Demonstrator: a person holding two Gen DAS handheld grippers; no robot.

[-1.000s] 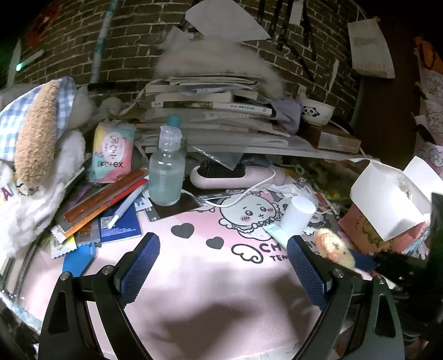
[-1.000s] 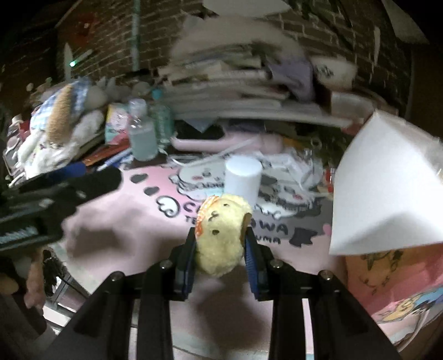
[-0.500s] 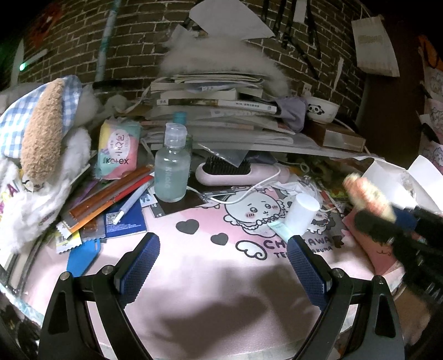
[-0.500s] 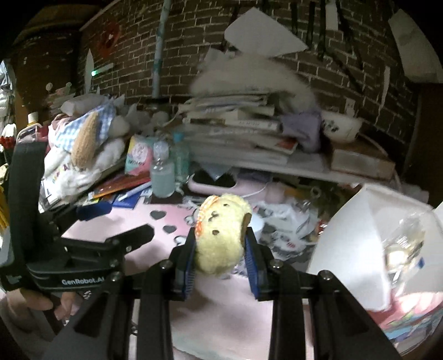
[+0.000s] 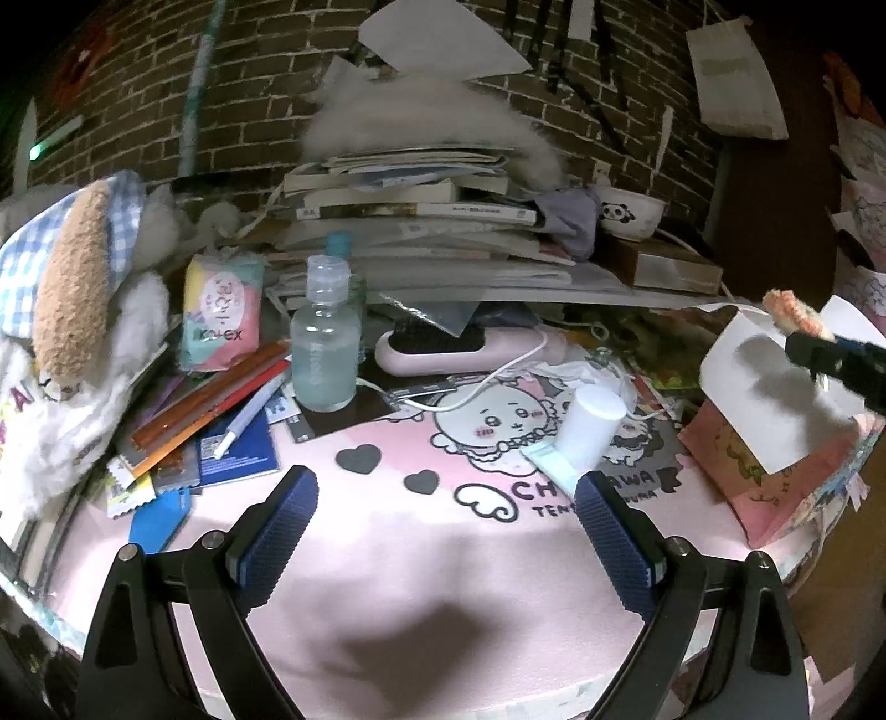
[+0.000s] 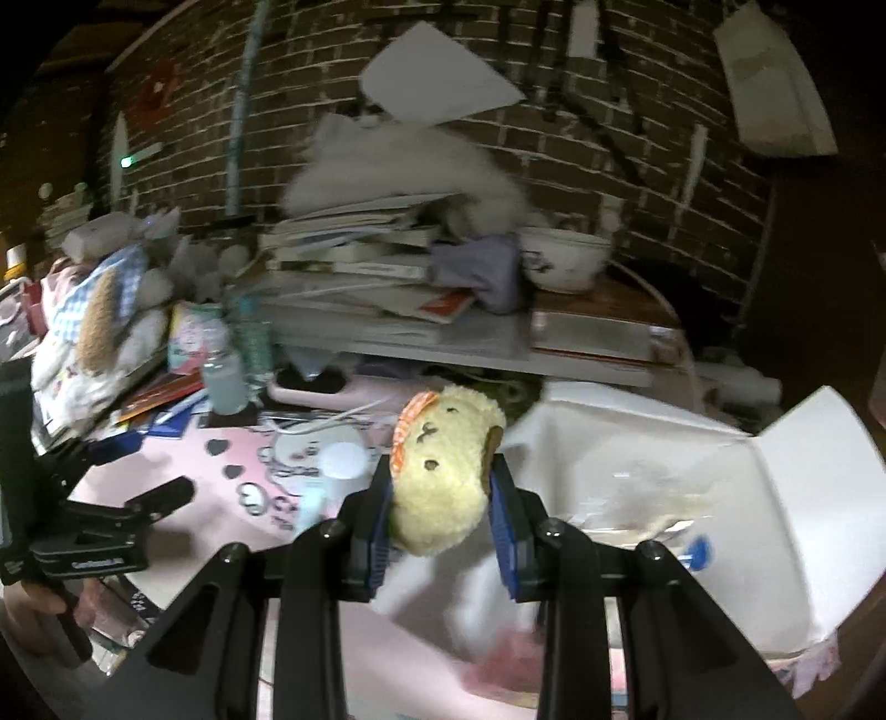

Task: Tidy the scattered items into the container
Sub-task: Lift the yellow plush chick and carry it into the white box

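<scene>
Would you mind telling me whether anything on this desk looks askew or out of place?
The white-capped tube lies tipped over on the pink mat, and pens sprawl in a loose heap at the left. A sheet of paper hangs crooked on the brick wall.

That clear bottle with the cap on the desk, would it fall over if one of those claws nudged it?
Probably: the clear bottle stands tall on a narrow base, so it looks tippy. It seems mostly full, likely fairly heavy. Smooth plastic may slip.

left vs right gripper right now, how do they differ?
The left gripper is open and empty; the right gripper is shut on the yellow plush toy. Left hangs low over the pink mat; right is by the white box. Both have blue ribbed pads.
</scene>
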